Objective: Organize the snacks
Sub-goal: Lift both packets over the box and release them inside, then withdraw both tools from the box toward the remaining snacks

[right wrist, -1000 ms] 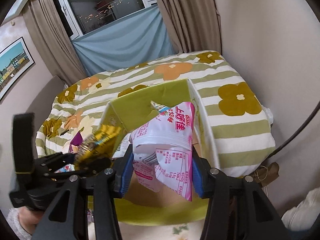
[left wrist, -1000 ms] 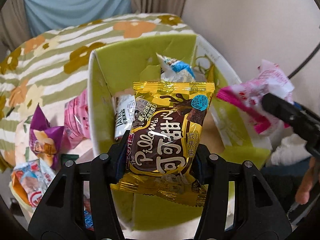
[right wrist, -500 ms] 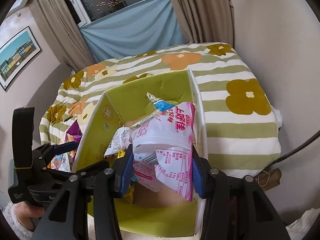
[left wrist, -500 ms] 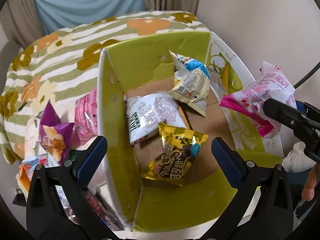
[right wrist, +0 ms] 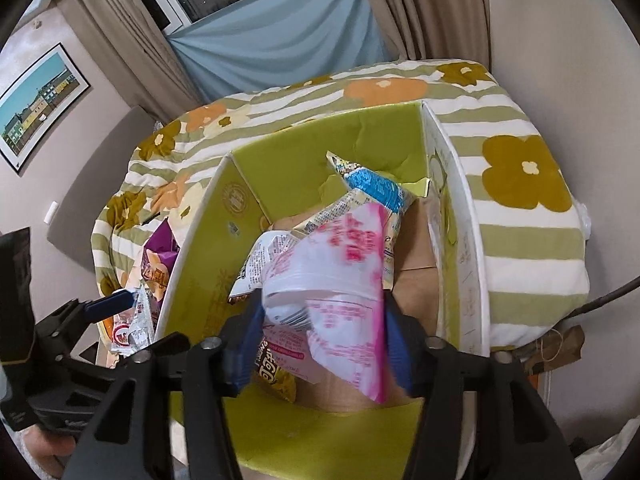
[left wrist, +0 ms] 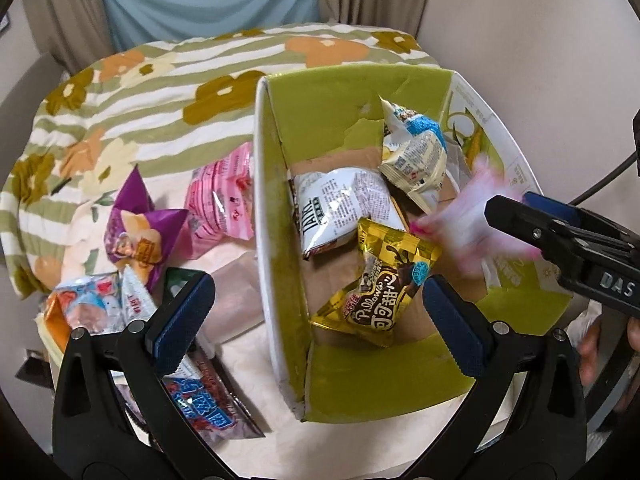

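My left gripper (left wrist: pixel 316 312) stood wide and empty; its yellow packet (left wrist: pixel 380 280) had dropped into the green box (left wrist: pixel 276 200), at five o'clock inside. My right gripper (right wrist: pixel 324 340) was opening, the pink bag (right wrist: pixel 332 276) slipping out over the box.

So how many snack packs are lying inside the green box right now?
3: yellow Pillows pack nearest, white pack behind it, blue-and-cream pack against the far wall. Others may be hidden; the pink pack isn't down yet.
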`<state>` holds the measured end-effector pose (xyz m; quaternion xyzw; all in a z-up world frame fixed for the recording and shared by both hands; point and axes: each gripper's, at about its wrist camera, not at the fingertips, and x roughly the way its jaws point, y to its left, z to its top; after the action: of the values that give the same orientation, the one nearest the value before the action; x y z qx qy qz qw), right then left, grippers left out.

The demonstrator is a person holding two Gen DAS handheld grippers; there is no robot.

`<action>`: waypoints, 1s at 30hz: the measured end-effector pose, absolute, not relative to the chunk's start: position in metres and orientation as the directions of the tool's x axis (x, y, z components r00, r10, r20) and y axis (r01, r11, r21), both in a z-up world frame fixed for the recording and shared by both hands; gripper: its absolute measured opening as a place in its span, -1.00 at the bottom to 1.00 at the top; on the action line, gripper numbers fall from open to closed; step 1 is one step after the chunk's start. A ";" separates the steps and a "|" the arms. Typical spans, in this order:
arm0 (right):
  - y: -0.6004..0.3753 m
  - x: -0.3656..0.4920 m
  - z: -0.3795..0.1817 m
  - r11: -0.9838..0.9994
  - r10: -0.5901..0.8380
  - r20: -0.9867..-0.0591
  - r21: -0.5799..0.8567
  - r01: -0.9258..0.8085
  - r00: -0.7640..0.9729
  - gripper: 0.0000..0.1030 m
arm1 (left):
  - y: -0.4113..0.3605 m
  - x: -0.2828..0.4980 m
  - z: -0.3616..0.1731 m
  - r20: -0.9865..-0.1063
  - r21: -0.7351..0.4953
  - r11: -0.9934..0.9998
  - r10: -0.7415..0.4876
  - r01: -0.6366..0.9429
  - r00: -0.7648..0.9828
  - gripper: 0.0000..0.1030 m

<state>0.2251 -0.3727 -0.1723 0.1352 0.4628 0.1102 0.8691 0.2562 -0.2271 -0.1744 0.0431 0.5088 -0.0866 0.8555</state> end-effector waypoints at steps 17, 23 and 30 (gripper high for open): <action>-0.377 0.201 -0.153 0.957 0.286 -0.742 0.257 -0.137 0.607 0.77 | -0.228 0.226 -0.151 -0.845 -0.032 0.984 -0.122 0.178 0.521 1.00; -0.368 0.191 -0.139 0.950 0.313 -0.737 0.239 -0.203 0.599 0.77 | -0.206 0.199 -0.132 -0.828 -0.021 0.991 -0.091 0.133 0.553 1.00; -0.339 0.170 -0.119 0.931 0.364 -0.691 0.251 -0.265 0.624 0.77 | -0.158 0.173 -0.113 -0.796 -0.011 0.998 -0.047 0.064 0.604 1.00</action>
<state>0.1698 -0.3394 -0.1192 0.0626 0.3966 0.1750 0.8990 0.1729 -0.1582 -0.1127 0.0091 0.4439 -0.0310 0.8955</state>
